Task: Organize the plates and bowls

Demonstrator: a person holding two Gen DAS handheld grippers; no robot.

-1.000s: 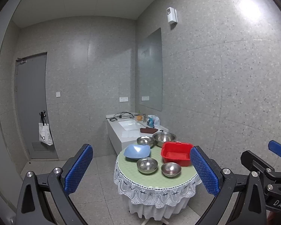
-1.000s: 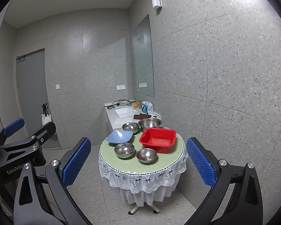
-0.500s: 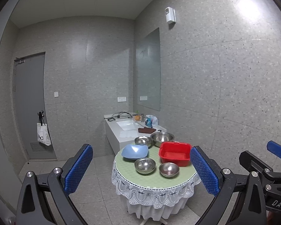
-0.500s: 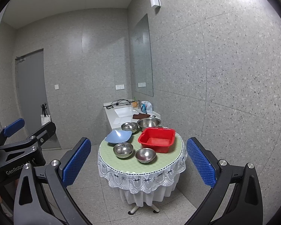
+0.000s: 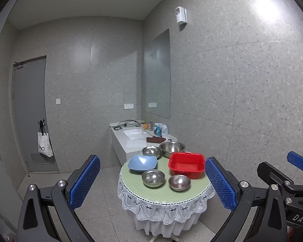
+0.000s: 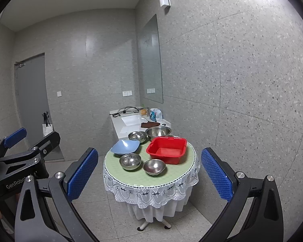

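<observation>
Two grippers hang in the air well short of the table, both spread wide and holding nothing: the left gripper and the right gripper, blue pads apart. Ahead, the round table with its lace-edged cloth carries four steel bowls, a blue plate at the left and a red tub at the right. Behind it stands a white sink counter.

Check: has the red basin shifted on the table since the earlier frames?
No. The red basin sits as before, just in front of the large steel bowl.
</observation>
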